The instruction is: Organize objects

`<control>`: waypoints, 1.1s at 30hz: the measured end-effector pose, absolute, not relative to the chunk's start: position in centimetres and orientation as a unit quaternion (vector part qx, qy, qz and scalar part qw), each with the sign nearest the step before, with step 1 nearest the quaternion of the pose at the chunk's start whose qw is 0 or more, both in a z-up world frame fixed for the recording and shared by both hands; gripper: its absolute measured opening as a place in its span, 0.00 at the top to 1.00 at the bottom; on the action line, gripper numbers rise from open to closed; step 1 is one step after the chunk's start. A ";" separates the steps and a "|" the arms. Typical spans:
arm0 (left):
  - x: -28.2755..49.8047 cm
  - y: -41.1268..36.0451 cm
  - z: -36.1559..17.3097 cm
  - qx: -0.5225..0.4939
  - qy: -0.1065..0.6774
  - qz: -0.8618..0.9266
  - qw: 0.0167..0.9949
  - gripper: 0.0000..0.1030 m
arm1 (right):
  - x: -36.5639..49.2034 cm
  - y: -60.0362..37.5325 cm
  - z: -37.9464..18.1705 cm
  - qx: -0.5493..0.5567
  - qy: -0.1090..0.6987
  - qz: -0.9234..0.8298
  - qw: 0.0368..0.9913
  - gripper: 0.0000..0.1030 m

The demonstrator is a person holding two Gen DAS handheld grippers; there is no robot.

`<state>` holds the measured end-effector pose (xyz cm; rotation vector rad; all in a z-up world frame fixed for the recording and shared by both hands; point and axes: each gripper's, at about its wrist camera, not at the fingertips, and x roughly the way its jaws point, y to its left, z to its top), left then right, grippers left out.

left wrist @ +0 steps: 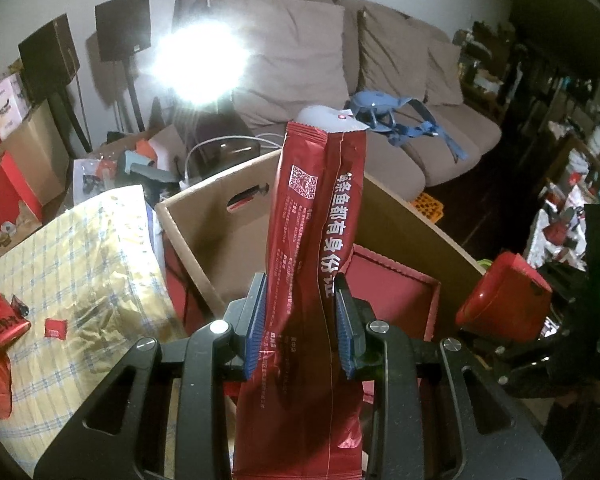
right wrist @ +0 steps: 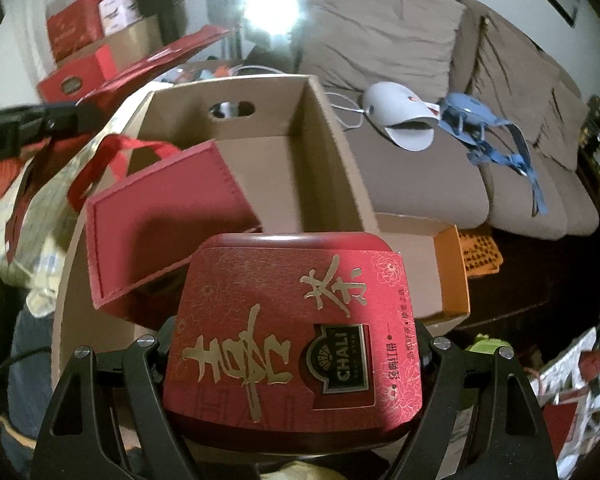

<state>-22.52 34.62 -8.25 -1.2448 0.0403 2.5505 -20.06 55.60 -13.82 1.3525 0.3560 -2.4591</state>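
The left gripper (left wrist: 302, 324) pinches a long dark red snack packet (left wrist: 316, 248) between its blue ribbed pads (left wrist: 257, 332); the packet stands up out of the jaws, its long axis running away from the camera, its crimped top end toward the sofa (left wrist: 380, 60). To the left of it lies a yellow checked cloth (left wrist: 80, 272) with small red wrappers on it, and behind the packet an open cardboard box (left wrist: 204, 224) holds a red case. At the right edge of this view appears the red tin in the other tool. The right gripper (right wrist: 296, 356) stands wide, its jaws closed on the two sides of a red CHALI tea tin (right wrist: 292, 340), which lies flat between them with the printed face up, above the near edge of the same cardboard box (right wrist: 324, 128). Inside, to the left, a red leather-like case (right wrist: 168, 216) lies tilted. Behind the box is the brown sofa (right wrist: 440, 40) with a white and a blue object on its seat.
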 end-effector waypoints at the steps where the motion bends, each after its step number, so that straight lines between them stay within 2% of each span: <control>1: -22.5 34.6 -8.3 -0.434 0.016 0.888 0.151 0.72 | -19.9 55.3 -13.9 0.472 0.129 -0.857 0.160 0.20; 10: -22.5 34.4 -9.1 -0.444 0.022 0.883 0.149 0.72 | -19.8 54.1 -14.5 0.477 0.141 -0.848 0.184 0.20; 25: -21.7 36.0 -9.8 -0.468 0.045 0.862 0.188 0.72 | -21.0 55.8 -15.9 0.512 0.111 -0.838 0.151 0.20; 33: -21.5 36.1 -9.8 -0.480 0.028 0.852 0.206 0.72 | -21.2 55.6 -16.4 0.521 0.116 -0.833 0.148 0.20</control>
